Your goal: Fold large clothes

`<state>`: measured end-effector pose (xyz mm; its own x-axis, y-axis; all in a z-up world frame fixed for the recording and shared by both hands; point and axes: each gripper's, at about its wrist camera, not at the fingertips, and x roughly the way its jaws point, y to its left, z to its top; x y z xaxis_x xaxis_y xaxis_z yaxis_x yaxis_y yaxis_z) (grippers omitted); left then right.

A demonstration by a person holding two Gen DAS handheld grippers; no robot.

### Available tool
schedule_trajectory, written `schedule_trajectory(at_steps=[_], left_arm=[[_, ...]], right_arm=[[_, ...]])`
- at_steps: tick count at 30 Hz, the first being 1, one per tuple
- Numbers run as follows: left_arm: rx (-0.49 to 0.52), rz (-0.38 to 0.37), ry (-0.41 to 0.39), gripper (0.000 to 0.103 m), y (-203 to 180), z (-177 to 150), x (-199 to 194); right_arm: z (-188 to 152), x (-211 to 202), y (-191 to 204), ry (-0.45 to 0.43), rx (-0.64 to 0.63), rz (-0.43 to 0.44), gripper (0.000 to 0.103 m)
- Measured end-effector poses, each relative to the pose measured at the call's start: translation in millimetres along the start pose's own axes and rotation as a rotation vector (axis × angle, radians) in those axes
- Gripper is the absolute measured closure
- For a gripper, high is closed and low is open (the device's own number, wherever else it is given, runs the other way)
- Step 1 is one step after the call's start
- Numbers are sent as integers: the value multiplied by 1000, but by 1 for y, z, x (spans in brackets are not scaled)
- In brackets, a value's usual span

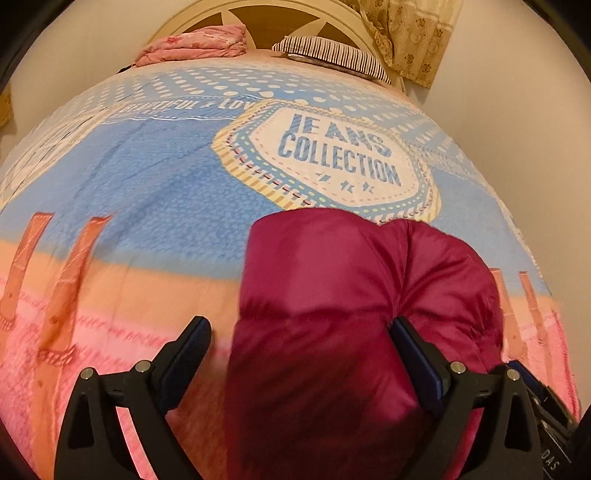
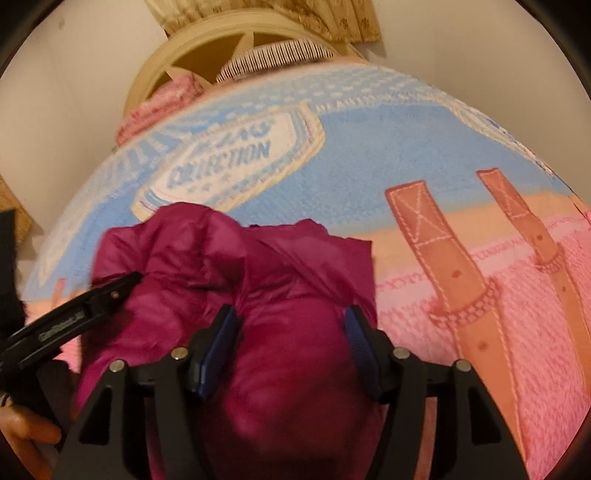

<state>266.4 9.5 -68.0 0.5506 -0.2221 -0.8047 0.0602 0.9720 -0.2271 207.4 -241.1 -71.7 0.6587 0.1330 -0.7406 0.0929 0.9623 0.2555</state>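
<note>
Jacket's (image 1: pixel 332 295) near end — cut off by bottom edge.

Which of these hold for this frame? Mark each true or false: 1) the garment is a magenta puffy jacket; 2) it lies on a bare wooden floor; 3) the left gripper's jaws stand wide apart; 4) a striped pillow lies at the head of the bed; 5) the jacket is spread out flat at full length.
1) True: the magenta puffy jacket is quilted and shiny.
2) False: it lies on a printed bedspread on a bed.
3) True: the left gripper is wide open, with the jacket between its jaws.
4) True: the striped pillow lies by the headboard.
5) False: it is bunched into a compact bundle.
</note>
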Motion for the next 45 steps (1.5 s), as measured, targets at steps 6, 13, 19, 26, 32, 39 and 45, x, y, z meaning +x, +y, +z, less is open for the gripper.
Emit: schedule_trajectory(at_steps=[6,13,19,26,32,39,45], left_arm=[[-45,-126,-68,5,35,-27,-57],[-129,-279,-131,6,53,-49,-66],[-64,-410,-66,6,23,-55,-39],[-73,-460,-77,6,33,-70,-25],[-56,-480,-84,15,32,-74,-29],[-21,-481,-95,41,23,-99,-63],[-10,-630,-73,45,-8,-118,-109]], right_arm=[[-33,-63,-23,-73,30,101,30],[-39,-76,-55,-43,121,211,17],[-26,-30,-50,34,129,280,17],[-35,-8,-50,43,94,362,10],[-35,-4,-33,69,10,375,11],[-54,-17,-16,109,26,391,55],[-83,-87,-16,77,7,334,67]])
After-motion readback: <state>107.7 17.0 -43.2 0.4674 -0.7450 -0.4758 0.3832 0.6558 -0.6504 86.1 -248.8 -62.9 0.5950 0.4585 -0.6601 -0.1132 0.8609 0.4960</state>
